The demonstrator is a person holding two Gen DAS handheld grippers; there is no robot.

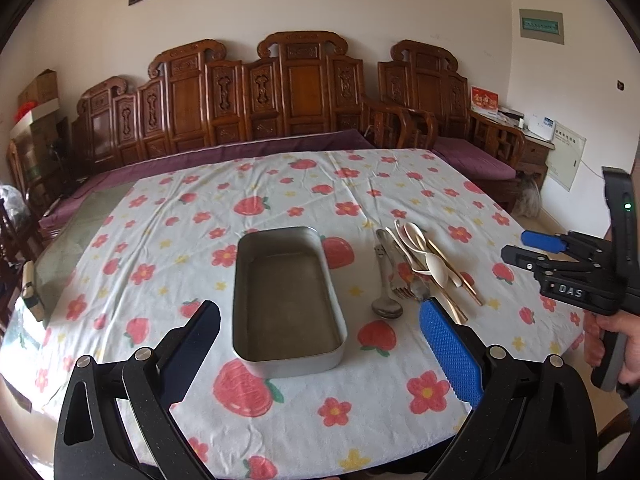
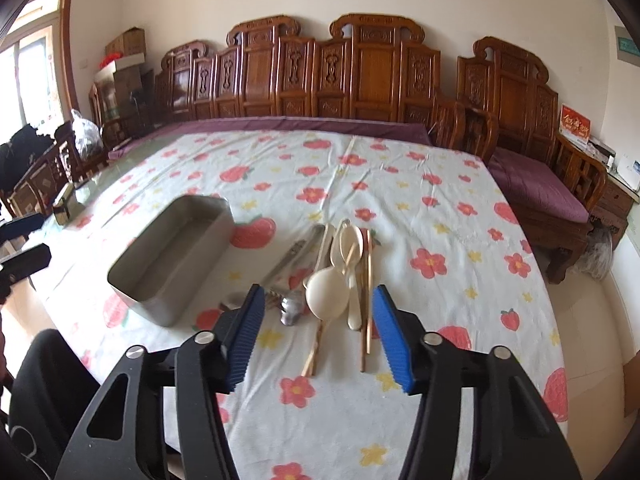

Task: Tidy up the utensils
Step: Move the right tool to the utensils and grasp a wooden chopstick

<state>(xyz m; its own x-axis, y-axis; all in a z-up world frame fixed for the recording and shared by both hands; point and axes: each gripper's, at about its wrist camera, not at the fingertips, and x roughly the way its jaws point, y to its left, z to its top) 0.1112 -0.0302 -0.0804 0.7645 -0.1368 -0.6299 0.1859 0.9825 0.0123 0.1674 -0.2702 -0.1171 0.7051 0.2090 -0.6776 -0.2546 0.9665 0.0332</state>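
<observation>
Roughly midway across the desk, on its white cloth printed with red flowers and strawberries [image 1: 280, 196], lies an empty grey rectangular metal tray [image 1: 286, 300]. Just beside it, toward the desk's right edge, sits a loose pile of utensils: a steel spoon [image 1: 384, 280], a steel fork [image 1: 402, 280], cream plastic spoons [image 2: 340, 276] and wooden chopsticks [image 2: 366, 300], overlapping one another. The left gripper [image 1: 320, 344] hovers over the near edge with its jaws released and spread wide, framing the tray. The right gripper [image 2: 318, 332] hangs above the pile, jaws parted, grasping nothing.
</observation>
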